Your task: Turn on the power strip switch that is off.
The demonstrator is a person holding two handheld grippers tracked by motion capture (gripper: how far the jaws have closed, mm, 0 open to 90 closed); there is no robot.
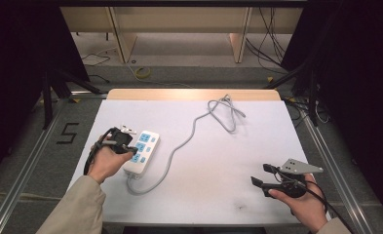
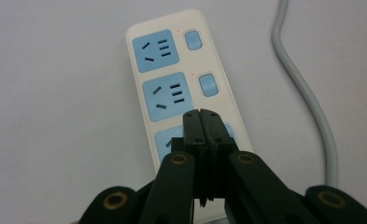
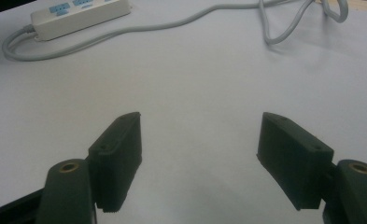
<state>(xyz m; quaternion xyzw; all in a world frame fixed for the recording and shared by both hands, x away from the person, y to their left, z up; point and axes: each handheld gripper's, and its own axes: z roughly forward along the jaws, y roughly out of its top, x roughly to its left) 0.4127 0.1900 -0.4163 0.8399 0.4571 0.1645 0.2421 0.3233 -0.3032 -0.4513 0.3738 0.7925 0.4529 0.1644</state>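
A white power strip point(image 1: 143, 151) with blue sockets and blue switches lies at the table's left, and its grey cable point(image 1: 199, 124) loops toward the far edge. My left gripper point(image 1: 133, 151) hovers over the strip's near end. In the left gripper view its jaws are pressed together, shut on nothing, with the tips point(image 2: 202, 115) just above the third socket of the strip point(image 2: 172, 70). My right gripper point(image 1: 261, 174) rests at the front right with its jaws wide apart. In the right gripper view it point(image 3: 200, 154) stands open over bare white surface, with the strip point(image 3: 78, 14) far off.
The white table top point(image 1: 228, 161) has a wooden strip along its far edge. Metal rails frame the table left and right. A "5" mark point(image 1: 67, 132) lies on the floor at the left. Cables and wooden table legs stand beyond the far edge.
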